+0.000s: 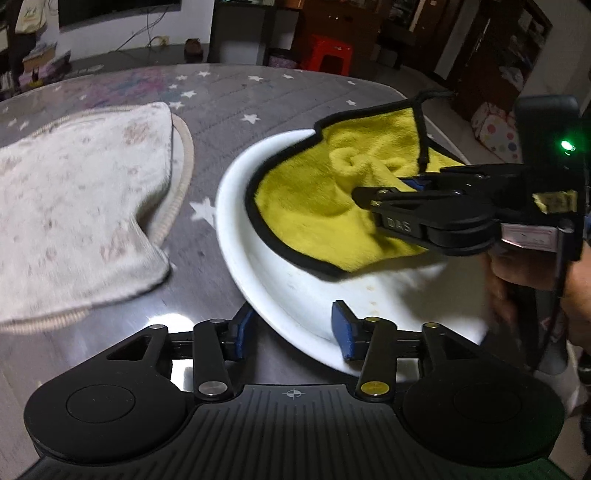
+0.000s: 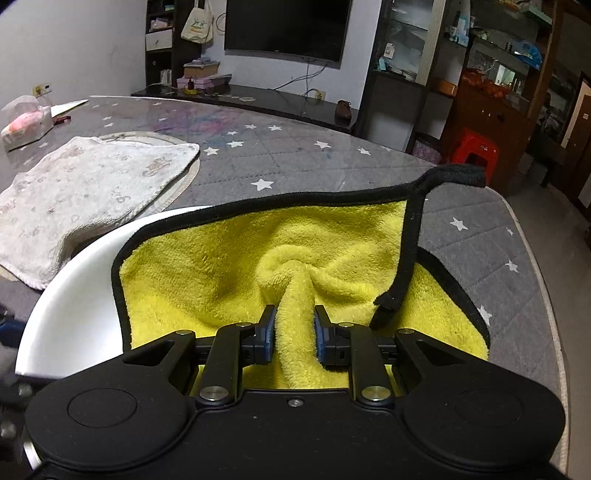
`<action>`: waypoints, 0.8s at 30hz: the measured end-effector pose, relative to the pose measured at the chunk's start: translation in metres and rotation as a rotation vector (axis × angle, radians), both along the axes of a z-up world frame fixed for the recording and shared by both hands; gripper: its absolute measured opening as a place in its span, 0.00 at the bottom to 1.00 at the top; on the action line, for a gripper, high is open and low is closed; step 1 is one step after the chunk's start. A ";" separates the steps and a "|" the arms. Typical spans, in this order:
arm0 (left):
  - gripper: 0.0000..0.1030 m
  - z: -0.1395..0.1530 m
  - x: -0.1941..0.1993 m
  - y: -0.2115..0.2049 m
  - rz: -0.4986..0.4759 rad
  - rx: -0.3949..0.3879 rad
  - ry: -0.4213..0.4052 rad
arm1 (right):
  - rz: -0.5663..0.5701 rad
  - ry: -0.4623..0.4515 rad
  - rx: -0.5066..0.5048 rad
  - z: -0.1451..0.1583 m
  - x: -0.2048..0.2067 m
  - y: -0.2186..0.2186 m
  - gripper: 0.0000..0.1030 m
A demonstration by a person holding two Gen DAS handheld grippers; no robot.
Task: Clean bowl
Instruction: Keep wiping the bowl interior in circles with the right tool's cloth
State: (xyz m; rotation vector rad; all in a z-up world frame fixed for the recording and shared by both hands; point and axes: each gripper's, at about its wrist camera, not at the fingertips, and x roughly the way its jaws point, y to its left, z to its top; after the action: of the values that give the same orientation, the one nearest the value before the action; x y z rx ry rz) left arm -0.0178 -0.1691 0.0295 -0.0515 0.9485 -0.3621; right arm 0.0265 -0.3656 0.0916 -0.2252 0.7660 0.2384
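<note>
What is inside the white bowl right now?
A yellow cloth with black edging lies inside the white bowl, pinched by the right claw. Bare white floor with faint specks shows nearer the left claw. Whatever is beneath the cloth is hidden.

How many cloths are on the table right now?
2. The yellow cloth lies in the white bowl, pinched by the right gripper. The pale cloth lies flat beside the bowl. Others may be out of view.

One white bowl (image 1: 295, 291); one yellow cloth (image 2: 229, 266) with black edging; one pale patterned towel (image 2: 92, 192); one round woven mat (image 1: 184, 162) beneath towel; two claws: left claw (image 1: 291, 332), right claw (image 2: 294, 332); one red stool (image 2: 472, 151); one wall television (image 2: 288, 26).
</note>
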 end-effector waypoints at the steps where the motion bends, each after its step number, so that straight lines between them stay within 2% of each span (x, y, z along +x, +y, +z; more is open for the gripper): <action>1: 0.46 0.000 -0.003 -0.003 0.002 -0.005 0.000 | 0.000 0.001 -0.003 0.000 -0.001 0.000 0.22; 5: 0.44 -0.001 -0.005 -0.007 0.030 -0.005 0.004 | 0.010 0.017 -0.004 0.001 -0.012 -0.003 0.22; 10: 0.36 -0.001 -0.002 -0.004 0.046 -0.006 0.005 | 0.024 0.035 -0.005 0.002 -0.027 -0.006 0.22; 14: 0.34 0.001 0.002 0.001 0.029 -0.003 0.005 | 0.034 0.051 -0.006 0.003 -0.038 -0.009 0.22; 17: 0.32 0.002 0.005 0.003 0.009 0.021 -0.008 | 0.042 0.062 -0.007 0.003 -0.046 -0.011 0.22; 20: 0.29 0.005 0.012 0.004 -0.019 0.079 -0.036 | 0.050 0.073 -0.008 0.004 -0.055 -0.013 0.22; 24: 0.27 0.003 0.027 0.007 -0.051 0.086 -0.024 | 0.060 0.088 -0.009 0.004 -0.066 -0.015 0.22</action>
State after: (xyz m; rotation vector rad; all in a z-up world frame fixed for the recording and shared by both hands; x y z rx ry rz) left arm 0.0089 -0.1620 0.0328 0.0550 0.9418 -0.3676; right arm -0.0396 -0.3807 0.0961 -0.2478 0.8487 0.3037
